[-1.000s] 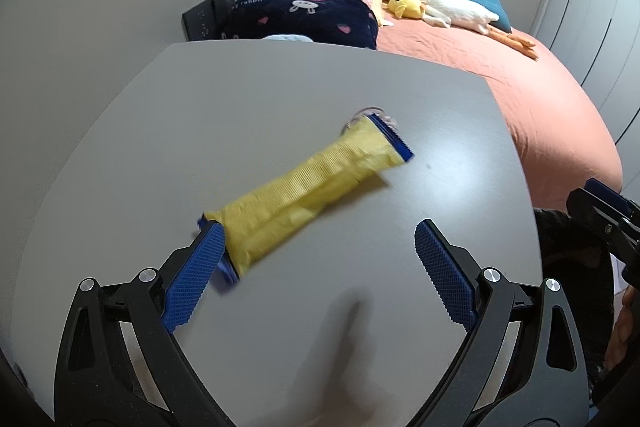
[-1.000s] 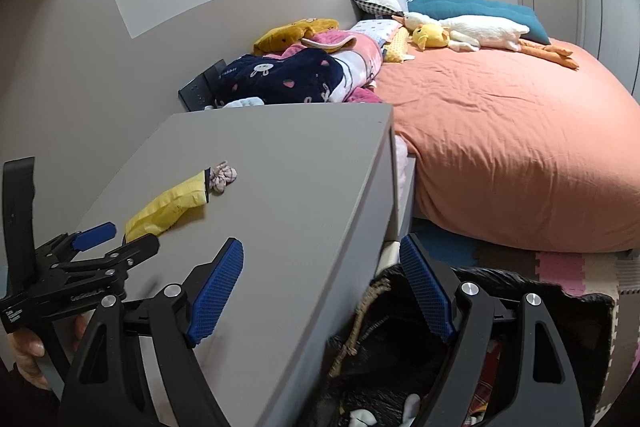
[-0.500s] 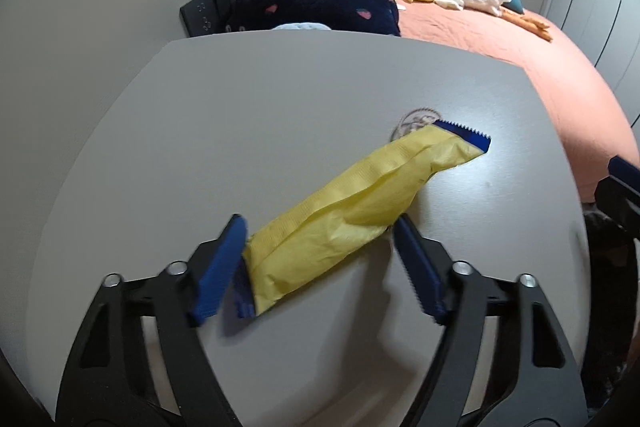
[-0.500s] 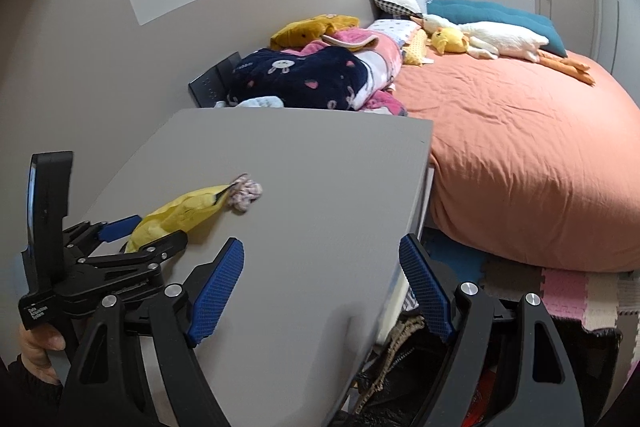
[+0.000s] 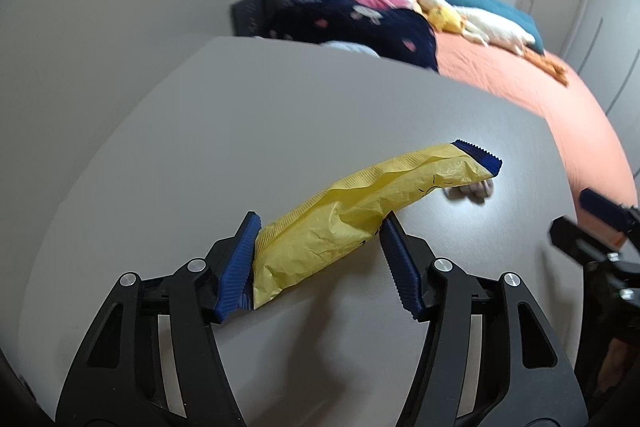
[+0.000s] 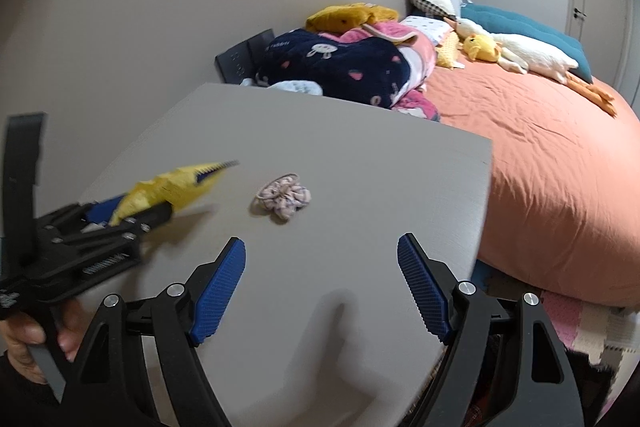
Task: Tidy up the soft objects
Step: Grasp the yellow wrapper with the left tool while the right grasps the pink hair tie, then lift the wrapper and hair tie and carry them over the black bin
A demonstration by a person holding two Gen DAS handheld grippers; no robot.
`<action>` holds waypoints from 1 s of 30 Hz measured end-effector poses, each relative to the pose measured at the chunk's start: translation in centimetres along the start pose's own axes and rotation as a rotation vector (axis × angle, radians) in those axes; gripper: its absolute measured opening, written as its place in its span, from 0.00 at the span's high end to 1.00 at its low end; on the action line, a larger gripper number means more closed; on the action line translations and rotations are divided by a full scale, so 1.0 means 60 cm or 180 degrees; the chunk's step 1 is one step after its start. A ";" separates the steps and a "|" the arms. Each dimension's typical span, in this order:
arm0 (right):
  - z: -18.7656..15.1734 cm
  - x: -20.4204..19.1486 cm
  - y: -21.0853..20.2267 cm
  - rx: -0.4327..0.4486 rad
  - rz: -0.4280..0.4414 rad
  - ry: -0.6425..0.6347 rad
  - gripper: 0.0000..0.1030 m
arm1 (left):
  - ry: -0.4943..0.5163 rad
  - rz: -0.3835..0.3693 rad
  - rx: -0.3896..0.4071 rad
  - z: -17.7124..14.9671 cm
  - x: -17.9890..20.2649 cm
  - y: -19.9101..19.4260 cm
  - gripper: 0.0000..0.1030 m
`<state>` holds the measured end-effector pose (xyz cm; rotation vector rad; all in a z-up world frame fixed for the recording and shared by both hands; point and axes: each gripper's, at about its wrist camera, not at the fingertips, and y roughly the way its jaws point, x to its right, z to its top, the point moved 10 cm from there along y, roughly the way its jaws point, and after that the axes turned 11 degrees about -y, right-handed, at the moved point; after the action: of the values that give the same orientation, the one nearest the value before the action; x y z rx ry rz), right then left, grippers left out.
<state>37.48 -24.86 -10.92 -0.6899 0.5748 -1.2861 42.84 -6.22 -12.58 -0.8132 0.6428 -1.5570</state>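
- Count on the grey tabletop (image 6: 360,211): one yellow packet (image 5: 360,223) with blue serrated ends, and one pinkish scrunchie (image 6: 283,197). That's all that's on it.
- Two grippers, one per hand. The left gripper (image 5: 320,259) has the near end of the yellow packet sitting right between its jaws, and they're closing in on it. The left pad looks to be up against the wrapper and the right one is at its crumpled side; can't tell if it's squeezed firmly.
- The rest of the packet sticks out past the jaws, far end tilted up off the tabletop, just beside the scrunchie.
- The right gripper (image 6: 322,291) has its jaws spread wide with nothing in them. The scrunchie lies ahead of them, roughly centred between the pads but clear of both.
- Behind the tabletop there's a bed (image 6: 540,163) with an orange sheet, plus a pile of blankets (image 6: 344,63) and one long white goose plushie (image 6: 528,57).
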 end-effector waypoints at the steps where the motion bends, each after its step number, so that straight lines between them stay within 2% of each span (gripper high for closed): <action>1: 0.004 -0.005 0.006 -0.0016 0.0008 -0.0030 0.23 | -0.0034 0.0005 0.0019 0.004 -0.006 -0.005 0.42; 7: 0.030 -0.038 0.063 -0.0229 -0.0035 -0.0272 0.39 | -0.0188 0.0017 0.0118 0.022 -0.035 -0.029 0.42; 14: 0.035 -0.042 0.107 -0.0410 -0.0121 -0.0316 0.48 | -0.0204 0.0000 0.0126 0.030 -0.037 -0.038 0.42; 18: 0.034 -0.040 0.119 -0.0467 -0.0114 -0.0358 0.62 | -0.0218 -0.0021 0.0135 0.030 -0.036 -0.040 0.42; 21: 0.035 -0.042 0.120 -0.0465 -0.0107 -0.0416 0.74 | -0.0237 -0.0027 0.0120 0.030 -0.039 -0.037 0.42; 24: 0.032 -0.040 0.113 -0.0444 -0.0042 -0.0360 0.79 | -0.0255 -0.0046 0.0100 0.029 -0.039 -0.036 0.42; 25: 0.029 -0.039 0.108 -0.0430 -0.0027 -0.0343 0.84 | -0.0252 -0.0041 0.0100 0.029 -0.039 -0.036 0.42; 30: 0.024 -0.035 0.082 -0.0363 0.0032 -0.0313 0.85 | -0.0224 -0.0043 0.0088 0.025 -0.030 -0.037 0.42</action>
<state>41.36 -21.96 -13.55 -0.8390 0.5736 -1.2097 42.79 -4.04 -10.15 -0.8492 0.5647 -1.5393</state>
